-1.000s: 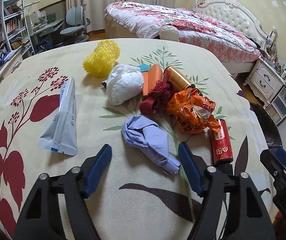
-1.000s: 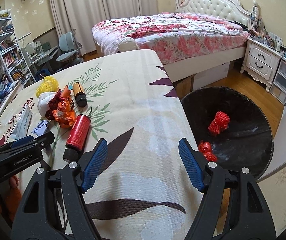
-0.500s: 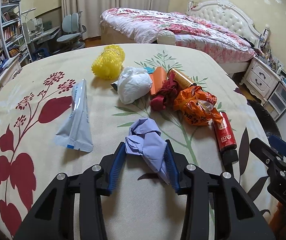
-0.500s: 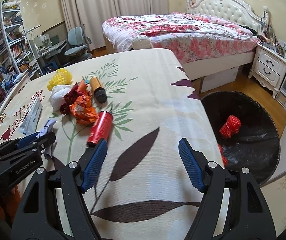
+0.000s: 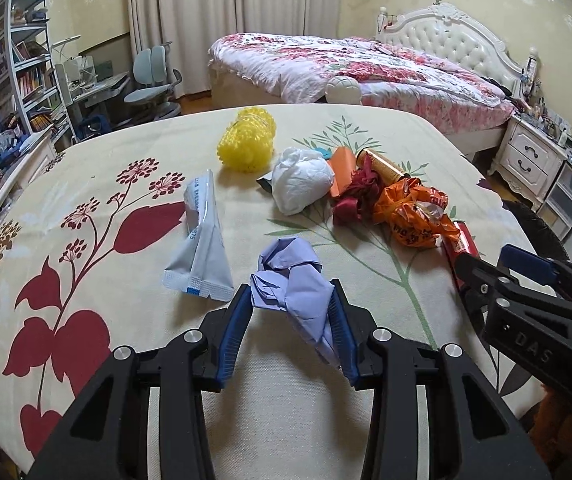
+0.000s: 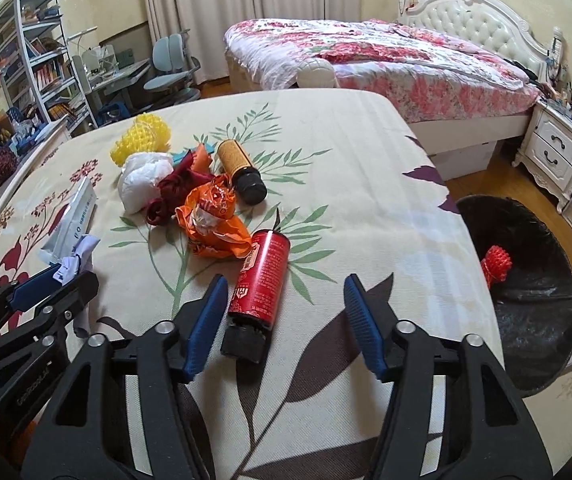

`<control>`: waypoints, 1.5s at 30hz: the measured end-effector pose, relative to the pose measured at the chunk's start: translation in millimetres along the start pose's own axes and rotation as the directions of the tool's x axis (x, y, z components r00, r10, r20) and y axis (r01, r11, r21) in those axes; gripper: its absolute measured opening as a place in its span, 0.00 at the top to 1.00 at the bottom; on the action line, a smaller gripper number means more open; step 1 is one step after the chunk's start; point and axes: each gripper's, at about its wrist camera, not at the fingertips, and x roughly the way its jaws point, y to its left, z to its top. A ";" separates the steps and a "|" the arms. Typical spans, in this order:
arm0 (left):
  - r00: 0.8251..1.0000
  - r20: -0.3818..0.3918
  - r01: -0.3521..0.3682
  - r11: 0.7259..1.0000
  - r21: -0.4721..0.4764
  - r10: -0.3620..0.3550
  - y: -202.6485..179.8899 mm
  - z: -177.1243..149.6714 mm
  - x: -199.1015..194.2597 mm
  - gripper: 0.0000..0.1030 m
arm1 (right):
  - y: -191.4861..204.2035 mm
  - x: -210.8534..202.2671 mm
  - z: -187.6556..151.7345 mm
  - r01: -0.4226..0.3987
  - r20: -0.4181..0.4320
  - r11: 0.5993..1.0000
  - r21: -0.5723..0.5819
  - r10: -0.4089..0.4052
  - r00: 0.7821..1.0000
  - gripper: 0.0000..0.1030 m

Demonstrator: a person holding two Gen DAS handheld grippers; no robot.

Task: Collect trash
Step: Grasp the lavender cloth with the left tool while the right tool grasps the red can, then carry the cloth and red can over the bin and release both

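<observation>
Sitting between the two blue pads of the left gripper [image 5: 292,312] is a crumpled purple paper [image 5: 290,280]. The pads press it on both sides, so the jaws are pulled in and holding it. The paper rests on the tablecloth [image 5: 125,168], near the front edge.

Just to its left lies a flat silver pouch [image 5: 201,248]. Farther back is the pile of other trash: a white wad [image 5: 302,186], a yellow net [image 5: 247,138], a dark red cloth [image 5: 356,196] and an orange wrapper [image 5: 414,216], all close together.

The right gripper [image 6: 286,320] has its jaws wide apart and holds nothing. A red can [image 6: 263,276] lies on its side on the cloth, with its black end between the pads, closer to the left pad. A gold bottle [image 6: 241,170] with a black cap lies behind the orange wrapper.

A black bin [image 6: 534,292] stands on the floor to the right of the table. A red net [image 6: 496,264] lies in it.
</observation>
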 end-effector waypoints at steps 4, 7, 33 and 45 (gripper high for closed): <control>1.000 -0.004 0.006 1.000 -0.004 -0.006 1.9 -2.5 1.4 0.60 | 2.3 5.4 -0.4 0.000 -0.017 1.000 -0.001 0.000 1.000 0.58; 1.000 -0.004 0.005 1.000 -0.004 -0.005 2.2 -3.4 1.7 0.60 | 3.0 6.8 -1.1 0.002 -0.022 1.000 -0.008 -0.003 1.000 0.67; 0.993 0.055 0.100 0.993 0.055 -0.103 -48.8 3.6 -14.3 0.60 | -55.0 -38.0 -12.5 0.075 0.057 0.994 0.075 -0.080 0.995 0.77; 0.972 0.091 0.202 0.966 0.160 -0.218 -127.0 22.0 -15.0 0.60 | -134.3 -56.1 -14.6 0.199 0.088 0.961 0.195 -0.219 0.972 0.77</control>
